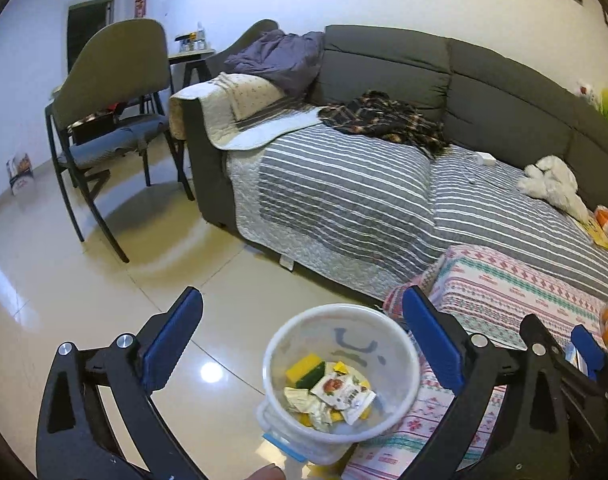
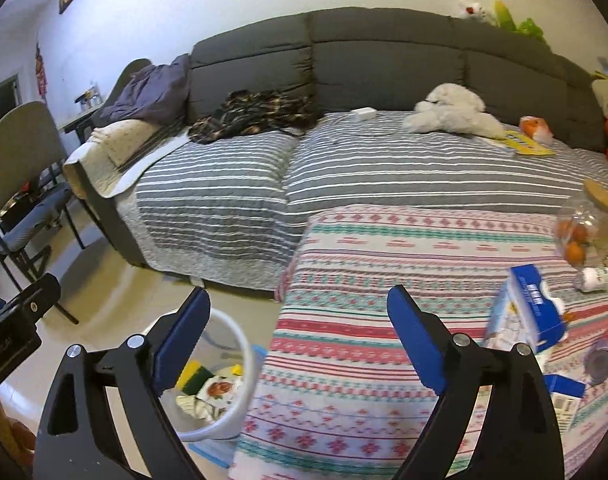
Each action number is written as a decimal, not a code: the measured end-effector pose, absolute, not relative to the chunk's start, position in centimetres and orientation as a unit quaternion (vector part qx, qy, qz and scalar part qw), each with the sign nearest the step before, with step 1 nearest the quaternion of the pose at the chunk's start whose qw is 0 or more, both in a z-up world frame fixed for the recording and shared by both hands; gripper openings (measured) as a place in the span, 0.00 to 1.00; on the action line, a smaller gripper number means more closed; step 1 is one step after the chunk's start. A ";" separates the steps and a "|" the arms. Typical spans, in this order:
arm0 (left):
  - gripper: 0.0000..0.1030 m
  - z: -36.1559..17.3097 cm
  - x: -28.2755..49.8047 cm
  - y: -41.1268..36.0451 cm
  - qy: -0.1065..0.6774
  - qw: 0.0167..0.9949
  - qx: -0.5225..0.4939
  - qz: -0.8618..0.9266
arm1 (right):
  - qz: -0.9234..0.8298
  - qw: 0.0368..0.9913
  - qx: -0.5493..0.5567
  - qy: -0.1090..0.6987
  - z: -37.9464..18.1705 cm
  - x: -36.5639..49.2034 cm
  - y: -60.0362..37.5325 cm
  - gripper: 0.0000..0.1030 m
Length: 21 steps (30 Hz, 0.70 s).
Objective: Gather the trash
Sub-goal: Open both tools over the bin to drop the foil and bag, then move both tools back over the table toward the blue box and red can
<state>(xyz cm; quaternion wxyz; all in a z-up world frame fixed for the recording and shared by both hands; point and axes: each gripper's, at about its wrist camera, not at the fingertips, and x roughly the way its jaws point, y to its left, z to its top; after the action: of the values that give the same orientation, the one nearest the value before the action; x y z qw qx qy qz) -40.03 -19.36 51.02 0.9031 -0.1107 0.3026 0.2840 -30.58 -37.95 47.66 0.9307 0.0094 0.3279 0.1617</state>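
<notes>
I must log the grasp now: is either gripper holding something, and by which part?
Nothing is held. The left gripper is open above the trash bin, and the right gripper is open over the patterned cloth.

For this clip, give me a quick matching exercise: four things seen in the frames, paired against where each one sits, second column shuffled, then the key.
Things:
1. yellow-green sponge
2. white plush toy
3. blue carton
4. plaid garment

Places:
A. on the patterned cloth, right side
B. inside the white bin on the floor
C. on the striped sofa cover, left cushion, against the backrest
D. on the striped sofa cover, right cushion, near a yellow sheet

Pairs: 1-B, 2-D, 3-A, 4-C
</notes>
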 end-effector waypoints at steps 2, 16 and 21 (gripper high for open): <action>0.93 51.0 -39.7 -20.3 0.303 0.905 -0.109 0.277 | 0.149 0.933 0.010 0.327 47.9 -30.4 -39.1 0.86; 0.93 50.3 -36.9 -27.2 0.317 0.915 -0.104 0.227 | 0.080 0.946 0.006 0.313 48.6 -29.8 -46.5 0.89; 0.93 50.0 -35.9 -29.6 0.326 0.917 -0.110 0.204 | 0.056 0.948 0.006 0.313 48.5 -29.5 -49.4 0.89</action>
<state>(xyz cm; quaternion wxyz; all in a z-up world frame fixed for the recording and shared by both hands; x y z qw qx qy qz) -35.87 -29.58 49.97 0.9167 -0.1103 0.3256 0.2037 -29.52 -49.43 48.49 0.9482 0.0060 0.3127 0.0555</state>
